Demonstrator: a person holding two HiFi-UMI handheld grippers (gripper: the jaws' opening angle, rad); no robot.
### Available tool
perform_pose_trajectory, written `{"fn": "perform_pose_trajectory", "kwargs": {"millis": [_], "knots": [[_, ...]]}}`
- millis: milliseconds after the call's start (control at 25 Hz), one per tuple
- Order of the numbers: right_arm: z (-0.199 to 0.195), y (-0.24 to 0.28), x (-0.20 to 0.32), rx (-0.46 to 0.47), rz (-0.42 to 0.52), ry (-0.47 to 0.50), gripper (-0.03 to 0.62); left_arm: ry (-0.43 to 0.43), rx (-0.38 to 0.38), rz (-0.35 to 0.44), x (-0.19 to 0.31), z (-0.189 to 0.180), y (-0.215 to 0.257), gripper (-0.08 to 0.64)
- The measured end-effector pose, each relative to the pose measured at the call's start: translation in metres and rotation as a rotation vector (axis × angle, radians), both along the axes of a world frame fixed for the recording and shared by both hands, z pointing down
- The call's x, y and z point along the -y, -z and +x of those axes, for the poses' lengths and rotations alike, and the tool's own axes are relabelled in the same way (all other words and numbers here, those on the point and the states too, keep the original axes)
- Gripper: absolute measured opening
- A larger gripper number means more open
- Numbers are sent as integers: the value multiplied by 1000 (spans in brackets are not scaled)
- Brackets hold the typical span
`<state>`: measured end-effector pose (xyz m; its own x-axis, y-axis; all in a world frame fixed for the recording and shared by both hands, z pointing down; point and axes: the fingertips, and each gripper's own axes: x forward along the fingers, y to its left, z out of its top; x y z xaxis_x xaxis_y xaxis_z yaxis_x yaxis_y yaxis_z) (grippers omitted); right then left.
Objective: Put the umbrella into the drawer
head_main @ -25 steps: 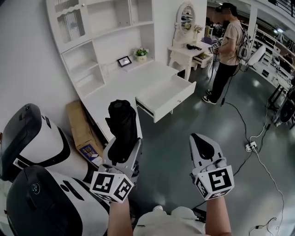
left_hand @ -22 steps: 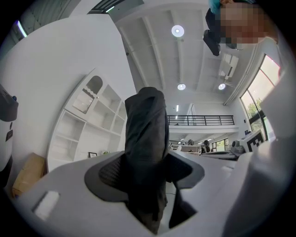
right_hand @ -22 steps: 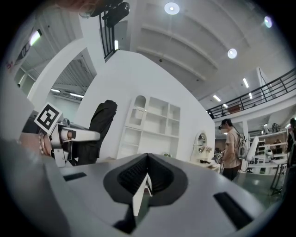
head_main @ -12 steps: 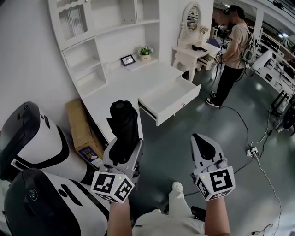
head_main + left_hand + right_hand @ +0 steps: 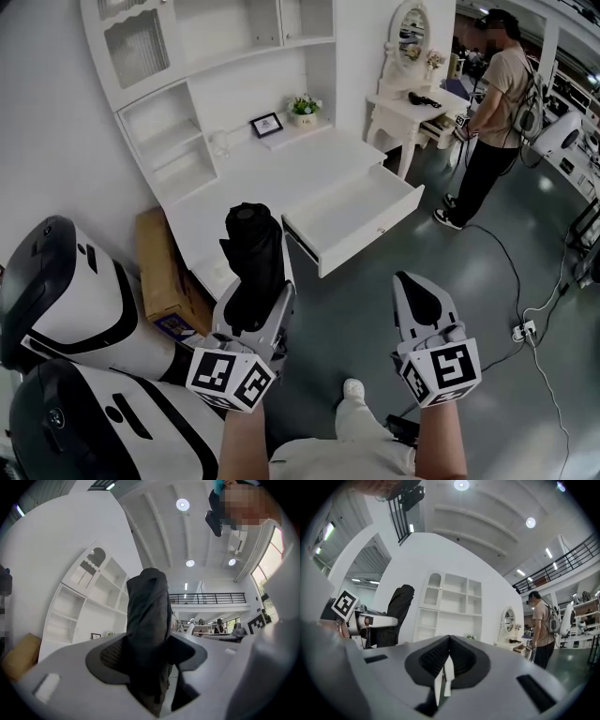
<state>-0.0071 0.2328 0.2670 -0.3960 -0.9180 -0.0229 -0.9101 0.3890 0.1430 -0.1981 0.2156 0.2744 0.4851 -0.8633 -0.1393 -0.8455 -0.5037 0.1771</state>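
white desk (image 5: pixel 281 169) with shelves (image 5: pixel 173 150), open drawer (image 5: pixel 361 208), glossy grey floor (image 5: pixel 361 305)

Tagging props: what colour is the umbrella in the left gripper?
Black umbrella, no pattern visible; shows best in the head view.

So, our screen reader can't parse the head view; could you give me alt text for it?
The left gripper holds a folded black umbrella upright before a white desk whose drawer stands open. The right gripper, shut and empty, is alongside.
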Motion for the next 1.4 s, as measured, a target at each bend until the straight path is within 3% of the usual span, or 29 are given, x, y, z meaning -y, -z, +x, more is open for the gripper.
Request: {"fn": "perform_pose_trajectory", "kwargs": {"millis": [400,680,1400], "knots": [[66,6,101,18,4,52,8,71,-8,13,94,58,15,268],[96,3,148,39,5,81,8,98,0,23,133,87,15,268],[110,-12,236,18,-47,39,8,99,-20,-32,229,83,0,268]]}}
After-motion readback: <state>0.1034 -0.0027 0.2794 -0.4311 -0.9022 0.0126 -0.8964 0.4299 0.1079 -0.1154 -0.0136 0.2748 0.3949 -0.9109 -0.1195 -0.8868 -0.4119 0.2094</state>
